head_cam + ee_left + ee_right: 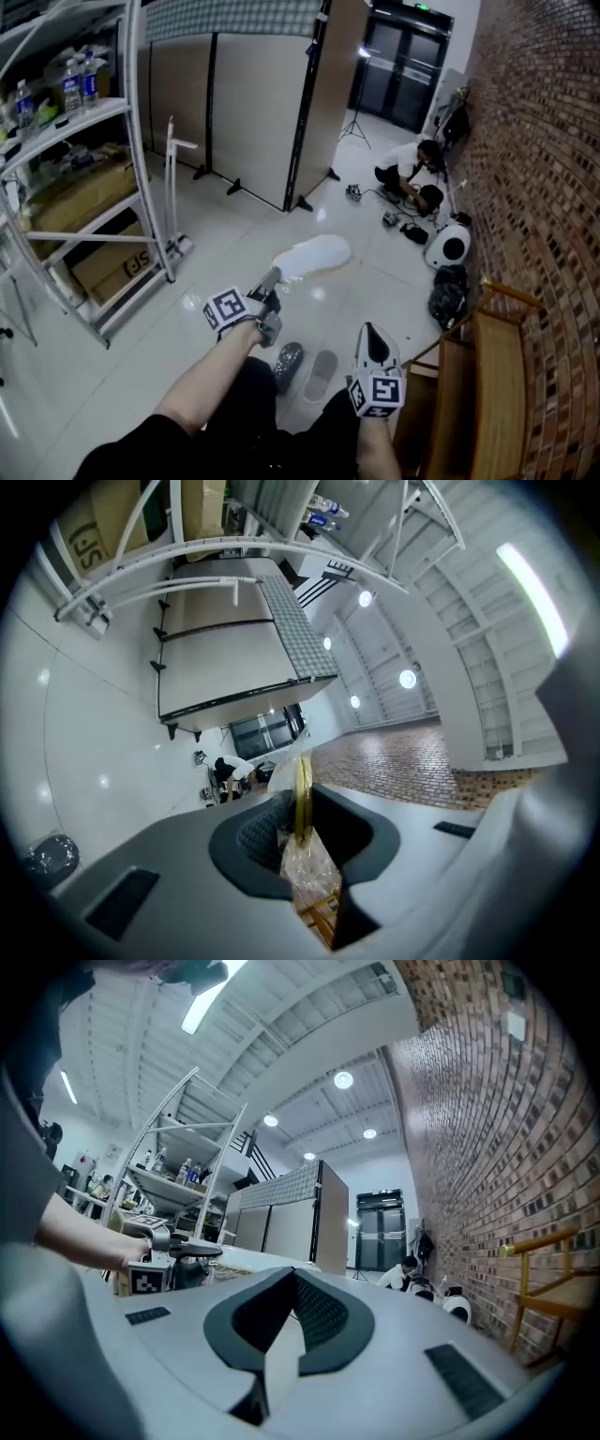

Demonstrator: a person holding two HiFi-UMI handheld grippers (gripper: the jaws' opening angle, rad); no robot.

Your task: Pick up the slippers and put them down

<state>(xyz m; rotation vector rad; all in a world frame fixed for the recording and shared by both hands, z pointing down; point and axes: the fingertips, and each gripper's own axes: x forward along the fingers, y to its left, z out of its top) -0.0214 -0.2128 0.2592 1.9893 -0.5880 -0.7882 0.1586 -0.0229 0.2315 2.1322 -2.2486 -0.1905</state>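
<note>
In the head view my left gripper (274, 278) is held out over the floor, shut on a white slipper (314, 255) wrapped in clear plastic. The slipper sticks out ahead of the jaws. In the left gripper view that slipper (302, 785) shows edge-on as a thin yellowish rim, with crinkled plastic between the dark pads of the left gripper (302, 803). My right gripper (374, 331) is lower right, close to my body. In the right gripper view the pads of the right gripper (292, 1279) meet on a flat white strip (281, 1363), seemingly the other slipper.
A metal shelf rack (89, 187) with boxes and bottles stands at the left, and partition panels (248, 103) at the back. A person (408, 167) crouches by the brick wall (548, 187) among cables and a white appliance (448, 246). A wooden chair (497, 375) is at my right. A crumpled shiny bag (288, 364) and a grey oval thing (321, 375) lie on the floor below.
</note>
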